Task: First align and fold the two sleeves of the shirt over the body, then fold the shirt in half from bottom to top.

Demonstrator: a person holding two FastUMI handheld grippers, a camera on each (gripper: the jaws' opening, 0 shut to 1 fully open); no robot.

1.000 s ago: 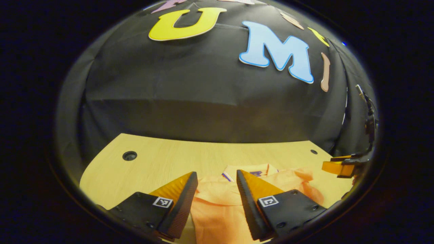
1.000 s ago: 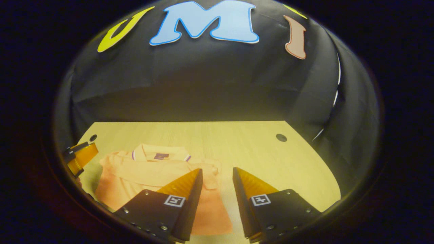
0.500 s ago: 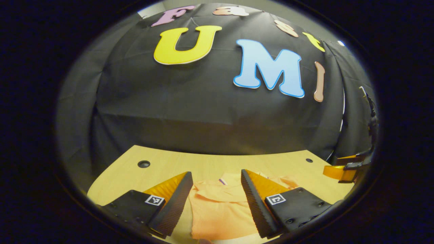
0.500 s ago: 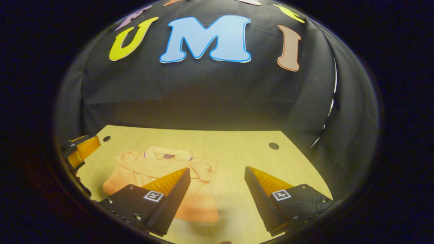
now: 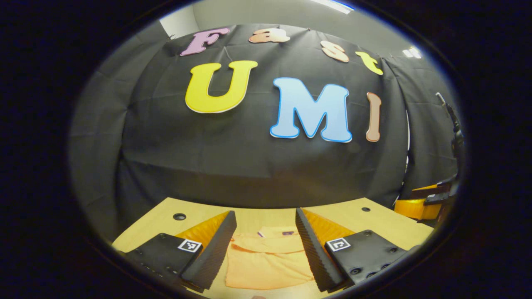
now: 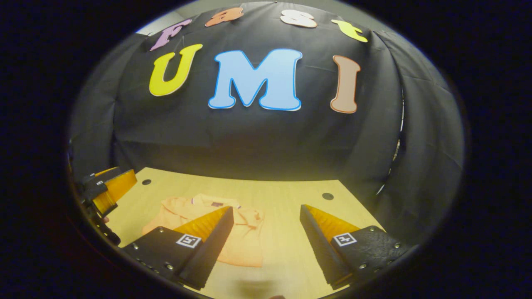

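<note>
Your orange short-sleeved polo shirt [image 5: 268, 261] lies flat on the light wooden worktop [image 6: 286, 207], folded into a compact rectangle, collar [image 6: 214, 202] towards the black cloth wall, with a small dark label inside the neck. Your left gripper [image 5: 266, 245] is released, fingers spread above the shirt, gripping nothing. Your right gripper [image 6: 266, 241] is also released and empty, with the shirt lying under its left finger and bare worktop under the other.

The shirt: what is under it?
The shirt lies folded flat on a wooden table, which shows bare all around it. Whatever lies beneath the cloth, or between its layers, is covered and cannot be seen.
</note>
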